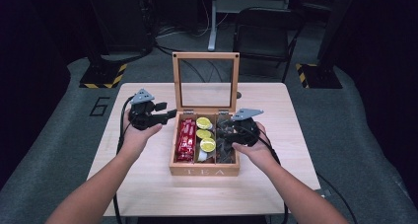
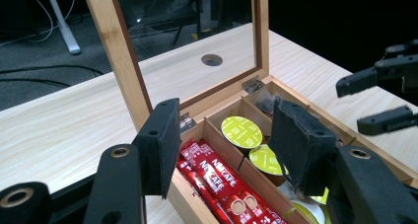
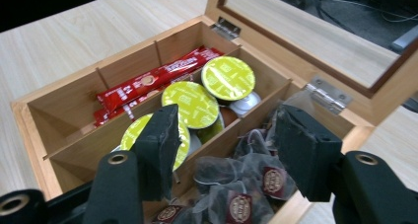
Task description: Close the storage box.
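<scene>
A wooden tea box (image 1: 204, 172) stands mid-table with its glass lid (image 1: 205, 56) upright. Red coffee sticks (image 1: 186, 139) fill its left compartment, green-topped pods (image 1: 204, 134) the middle one, dark tea bags (image 1: 226, 146) the right one. My left gripper (image 1: 170, 113) hovers just left of the box, open and empty; in the left gripper view its jaws (image 2: 224, 116) frame the sticks (image 2: 222, 177) and pods (image 2: 241, 131). My right gripper (image 1: 223, 130) hangs over the right compartment, open, its pads (image 3: 229, 118) apart above the tea bags (image 3: 236, 177) and pressing nothing.
The box wall (image 3: 29, 130) and dividers hem in the contents. A round cable hole (image 2: 212, 60) lies in the tabletop behind the lid. Bare table surrounds the box. Chairs and stands sit on the floor beyond the far edge.
</scene>
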Demonstrator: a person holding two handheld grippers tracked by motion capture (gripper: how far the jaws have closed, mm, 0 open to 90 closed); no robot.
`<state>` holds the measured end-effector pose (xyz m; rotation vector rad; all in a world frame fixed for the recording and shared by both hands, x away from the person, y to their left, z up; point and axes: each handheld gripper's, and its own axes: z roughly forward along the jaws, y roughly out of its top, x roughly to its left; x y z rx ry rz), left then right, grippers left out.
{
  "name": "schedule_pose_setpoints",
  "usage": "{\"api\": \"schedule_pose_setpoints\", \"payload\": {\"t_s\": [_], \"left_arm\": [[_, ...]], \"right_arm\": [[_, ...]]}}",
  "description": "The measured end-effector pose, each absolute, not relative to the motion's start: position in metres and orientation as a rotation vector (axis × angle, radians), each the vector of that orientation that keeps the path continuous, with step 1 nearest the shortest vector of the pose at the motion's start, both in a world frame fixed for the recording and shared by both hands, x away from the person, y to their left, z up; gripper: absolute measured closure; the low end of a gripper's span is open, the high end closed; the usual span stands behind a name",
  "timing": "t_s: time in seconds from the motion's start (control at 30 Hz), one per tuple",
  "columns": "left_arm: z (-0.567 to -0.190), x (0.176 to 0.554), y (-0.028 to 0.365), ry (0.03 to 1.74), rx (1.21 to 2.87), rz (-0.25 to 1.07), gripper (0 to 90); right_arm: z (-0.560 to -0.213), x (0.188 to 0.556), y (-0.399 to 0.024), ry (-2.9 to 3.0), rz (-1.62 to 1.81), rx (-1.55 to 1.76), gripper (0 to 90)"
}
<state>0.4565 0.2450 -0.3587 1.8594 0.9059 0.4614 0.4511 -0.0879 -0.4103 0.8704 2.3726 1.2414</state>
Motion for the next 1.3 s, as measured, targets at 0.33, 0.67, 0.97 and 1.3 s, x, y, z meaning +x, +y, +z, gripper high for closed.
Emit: {"api": "schedule_pose_setpoints", "payload": {"t_s": [0.33, 0.67, 0.97, 1.3], "left_arm": [[-0.359, 0.456, 0.243, 0.902, 1.862, 0.454, 44.0], [-0.359, 0.456, 0.246, 0.904, 1.850, 0.461, 43.5], [-0.360, 0.455, 0.252, 0.915, 1.848, 0.455, 43.3], [-0.363, 0.456, 0.251, 0.918, 1.849, 0.455, 43.4]], "right_arm": [[-0.421, 0.444, -0.066, 2.428, 1.238, 0.810, 38.6], [-0.433, 0.442, -0.045, 2.489, 1.189, 0.771, 33.1], [-0.442, 0.443, -0.031, 2.532, 1.149, 0.748, 31.4], [-0.453, 0.447, -0.031, 2.558, 1.111, 0.770, 31.1]]}}
